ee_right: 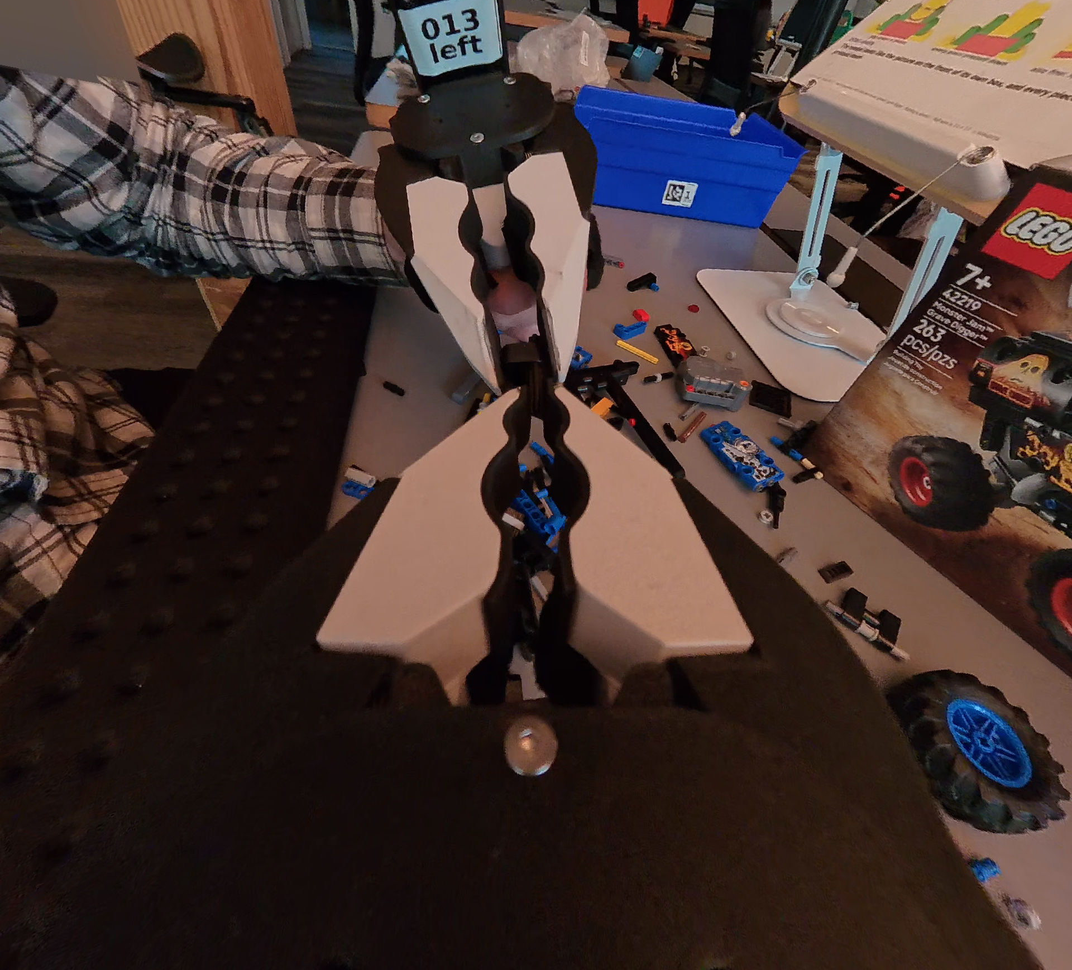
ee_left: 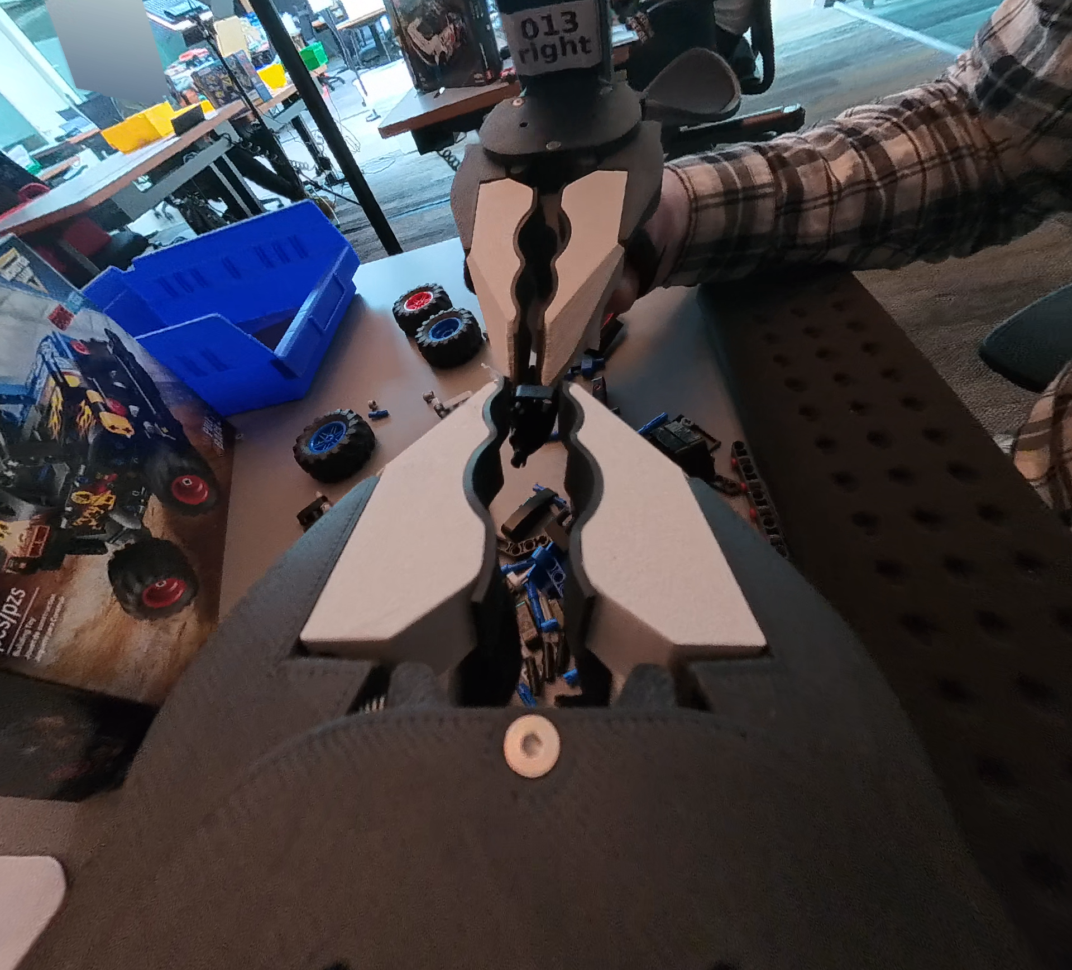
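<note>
A small black toy-brick assembly [ee_left: 529, 417] is pinched tip-to-tip between left tongs [ee_left: 531, 391] and right tongs [ee_right: 531, 391], and could be dropped among loose bricks [ee_right: 539, 501] on the desk [ee_right: 725, 252] if either grip slips.

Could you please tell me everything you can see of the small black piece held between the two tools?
The black piece is a small assembly of dark plastic building parts, a blocky top with a thinner part hanging below. It hangs above the scattered parts on the grey table, not touching it. The left tool grips it at its fingertips, and the right tool meets it tip to tip from the far side. In the right wrist view it shows as a thin dark piece clamped between both. Finer detail is too dark to tell.
</note>
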